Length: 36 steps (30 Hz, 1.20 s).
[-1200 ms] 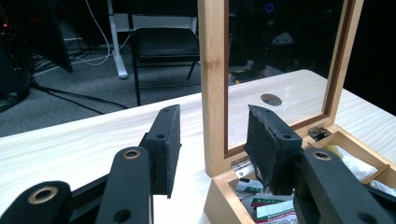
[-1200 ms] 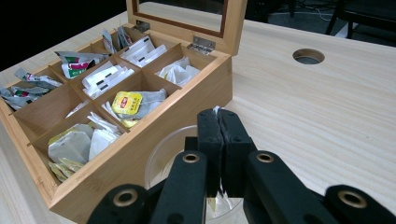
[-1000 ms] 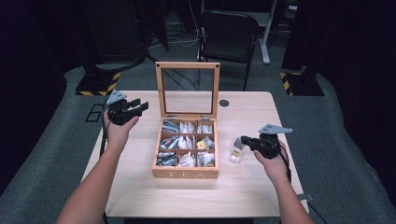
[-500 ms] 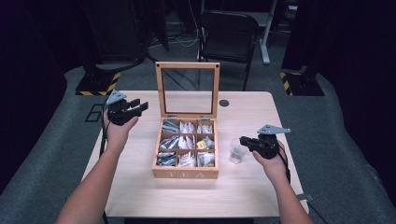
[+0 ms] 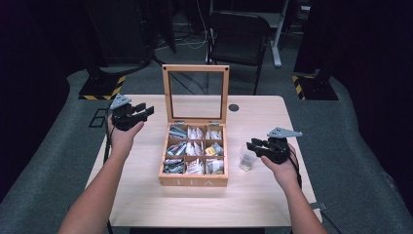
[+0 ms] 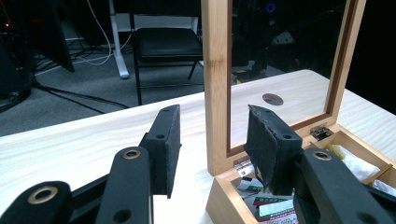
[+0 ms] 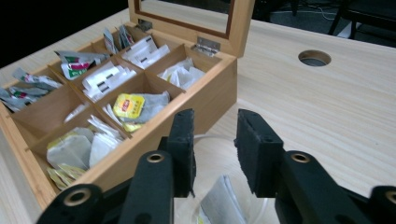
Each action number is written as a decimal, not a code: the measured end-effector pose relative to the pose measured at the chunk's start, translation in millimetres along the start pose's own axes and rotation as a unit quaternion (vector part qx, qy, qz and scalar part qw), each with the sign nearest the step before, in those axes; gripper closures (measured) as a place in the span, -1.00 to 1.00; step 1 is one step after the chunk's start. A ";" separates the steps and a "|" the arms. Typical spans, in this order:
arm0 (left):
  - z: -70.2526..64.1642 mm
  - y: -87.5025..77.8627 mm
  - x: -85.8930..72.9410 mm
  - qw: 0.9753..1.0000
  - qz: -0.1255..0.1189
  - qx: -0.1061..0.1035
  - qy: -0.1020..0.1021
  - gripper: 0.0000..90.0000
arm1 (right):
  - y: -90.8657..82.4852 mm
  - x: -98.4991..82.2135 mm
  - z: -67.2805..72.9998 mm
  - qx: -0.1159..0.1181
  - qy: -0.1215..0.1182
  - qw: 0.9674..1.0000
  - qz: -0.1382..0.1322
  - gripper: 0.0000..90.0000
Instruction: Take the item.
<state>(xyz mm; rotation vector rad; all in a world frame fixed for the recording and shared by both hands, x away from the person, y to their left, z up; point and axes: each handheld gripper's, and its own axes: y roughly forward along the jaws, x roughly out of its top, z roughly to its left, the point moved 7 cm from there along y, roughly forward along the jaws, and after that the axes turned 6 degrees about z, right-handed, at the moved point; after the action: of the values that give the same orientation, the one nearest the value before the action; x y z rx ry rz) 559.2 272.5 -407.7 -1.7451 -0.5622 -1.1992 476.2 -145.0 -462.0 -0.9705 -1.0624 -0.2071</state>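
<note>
I am holding the right gripper (image 7: 214, 149) over the clear cup (image 5: 247, 160), jaws just opening, tea bag (image 7: 219, 205) lying loose in it, at 3 o'clock of the tea box (image 5: 195, 181), left gripper (image 6: 212, 149) hanging open-jawed at its 10 o'clock.

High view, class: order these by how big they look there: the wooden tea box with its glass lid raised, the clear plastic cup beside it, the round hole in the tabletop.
1. Wooden tea box, by far the largest.
2. Clear plastic cup.
3. Round hole, smallest; it lies farther from the camera, which shrinks it somewhat.
</note>
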 end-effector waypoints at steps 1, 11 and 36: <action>0.3 -0.1 0.0 1.000 0.000 0.000 0.000 0.22 | -0.3 2.1 0.6 0.002 0.001 1.000 0.000 0.43; 1.7 -1.1 0.2 1.000 0.000 0.001 -0.002 0.22 | -3.7 23.9 8.0 -0.002 -0.013 1.000 -0.007 0.21; 0.9 -4.5 0.7 1.000 0.002 -0.004 -0.002 0.22 | 26.6 77.1 21.7 0.011 -0.056 0.998 0.005 0.05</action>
<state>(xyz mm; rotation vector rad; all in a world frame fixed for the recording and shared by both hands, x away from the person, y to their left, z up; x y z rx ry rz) 556.4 275.3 -405.2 -1.7541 -0.5560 -1.1970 516.9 -90.7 -411.8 -0.9778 -1.1601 -0.1330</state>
